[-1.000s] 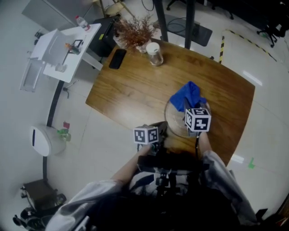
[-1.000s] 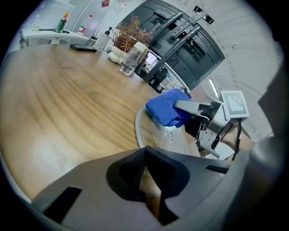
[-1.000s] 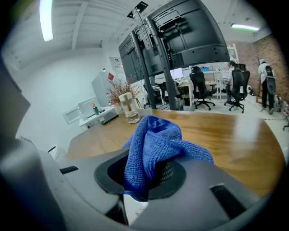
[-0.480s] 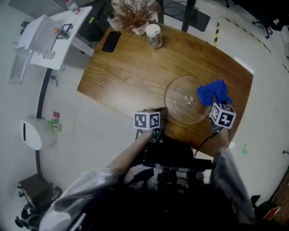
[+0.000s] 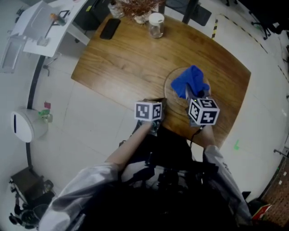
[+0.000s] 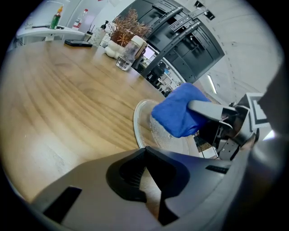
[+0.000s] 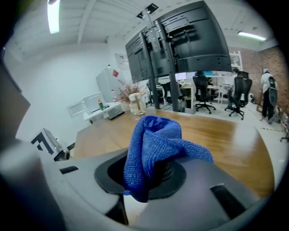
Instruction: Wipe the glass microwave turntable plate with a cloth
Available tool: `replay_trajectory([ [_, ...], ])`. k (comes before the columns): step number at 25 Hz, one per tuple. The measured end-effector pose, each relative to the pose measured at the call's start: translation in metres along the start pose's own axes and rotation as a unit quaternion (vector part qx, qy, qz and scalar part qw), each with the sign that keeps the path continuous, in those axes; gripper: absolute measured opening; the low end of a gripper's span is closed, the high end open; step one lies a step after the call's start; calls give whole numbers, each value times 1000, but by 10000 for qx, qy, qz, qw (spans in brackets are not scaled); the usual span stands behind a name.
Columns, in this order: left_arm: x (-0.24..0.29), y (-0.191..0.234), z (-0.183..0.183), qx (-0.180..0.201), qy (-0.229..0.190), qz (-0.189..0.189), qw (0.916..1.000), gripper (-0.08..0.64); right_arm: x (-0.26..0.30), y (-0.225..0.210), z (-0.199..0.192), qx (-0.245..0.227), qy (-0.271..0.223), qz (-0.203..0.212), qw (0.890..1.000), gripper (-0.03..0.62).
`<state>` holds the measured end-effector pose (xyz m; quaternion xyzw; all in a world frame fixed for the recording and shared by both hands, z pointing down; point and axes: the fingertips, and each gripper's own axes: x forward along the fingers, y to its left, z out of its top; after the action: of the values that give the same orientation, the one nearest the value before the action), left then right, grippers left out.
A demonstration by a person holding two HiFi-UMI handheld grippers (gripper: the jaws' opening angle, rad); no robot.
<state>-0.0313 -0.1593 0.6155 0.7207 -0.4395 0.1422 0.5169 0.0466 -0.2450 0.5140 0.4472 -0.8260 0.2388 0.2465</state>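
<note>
A brown wooden bench (image 5: 122,63) carries a round clear glass turntable plate (image 5: 169,92). The plate lies flat close to the near edge, toward the bench's right end.

The left tool (image 5: 160,106) reaches in over the near edge to the plate's near rim. In the left gripper view its jaws are drawn almost together, with only a thin wedge open between them. The plate's rim runs down into that wedge, so the tool appears to clamp the rim. The marker cube on this tool sits just off the bench's near edge.

The right tool (image 7: 149,180) is closed on a crumpled blue microfibre cloth (image 7: 151,144). One fold is pinched in the dark recess between its jaws, and the rest bunches up and spills forward over them. In the head view the cloth covers the middle and right part of the plate, leaving the left arc of glass bare. In the left gripper view the cloth seems to touch the glass, though contact is not clear. There the bare glass beside the cloth looks speckled.

A clear glass jar with a white lid (image 5: 156,25) stands upright by the far edge. Beside it, further left along that edge, is a bunch of dried reddish-brown sprigs (image 5: 135,6). A black phone (image 5: 109,28) lies flat near the far left corner. All three are well apart from the plate.
</note>
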Motion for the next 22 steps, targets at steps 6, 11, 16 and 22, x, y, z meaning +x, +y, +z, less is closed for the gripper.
replay_trajectory([
  [6, 2, -7, -2, 76, -6, -34, 10000, -6, 29, 42, -26, -658, 371, 120, 9971, 81],
  [11, -2, -4, -2, 251, -92, -42, 9996, -5, 27, 4, -35, -703, 547, -408, 9952, 81],
  [16, -2, -6, -6, 616, -25, -40, 9981, -5, 2, -64, -55, -369, 741, -1094, 9905, 83],
  [22, 1, -8, -12, 977, 91, -21, 9952, -5, -38, -131, -75, -87, 807, -1825, 9799, 83],
])
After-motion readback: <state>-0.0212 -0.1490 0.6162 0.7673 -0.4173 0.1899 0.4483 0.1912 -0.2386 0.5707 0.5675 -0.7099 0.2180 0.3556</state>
